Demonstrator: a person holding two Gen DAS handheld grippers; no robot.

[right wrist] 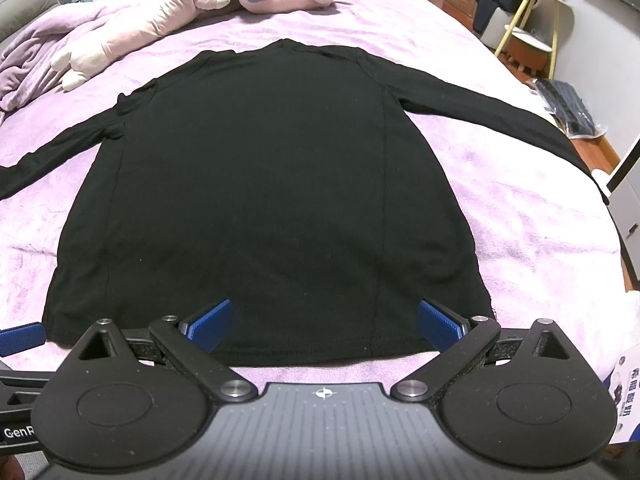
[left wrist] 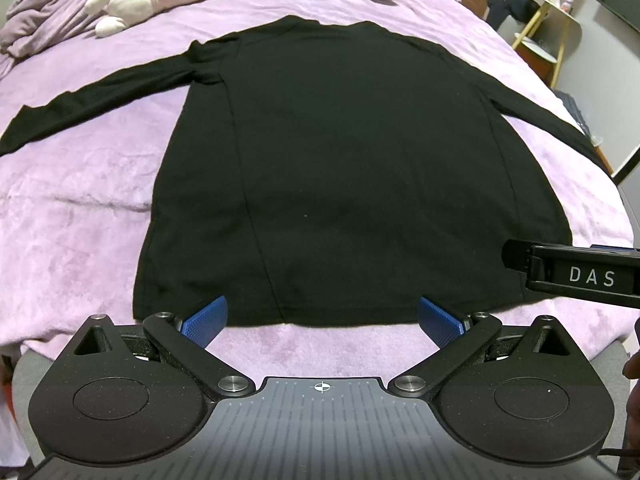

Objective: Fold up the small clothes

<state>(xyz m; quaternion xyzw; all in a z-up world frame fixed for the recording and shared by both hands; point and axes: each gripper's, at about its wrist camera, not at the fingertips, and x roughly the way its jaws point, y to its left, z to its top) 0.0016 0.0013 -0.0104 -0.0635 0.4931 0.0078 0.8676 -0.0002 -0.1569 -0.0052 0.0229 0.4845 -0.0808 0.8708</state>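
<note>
Here the bed [left wrist: 80, 208], under a lilac blanket, carries a black long-sleeved shirt [left wrist: 340, 168] spread flat in its middle, sleeves reaching toward both side edges, hem by the near edge. Pink plush toys [right wrist: 208, 4] lie at the far end. The left gripper [left wrist: 322, 322] and right gripper [right wrist: 325, 326] hover at the hem, fingers spread wide, holding nothing.

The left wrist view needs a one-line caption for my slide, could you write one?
Open left gripper poised at the hem of a black long-sleeved shirt spread flat on a purple blanket.
</note>
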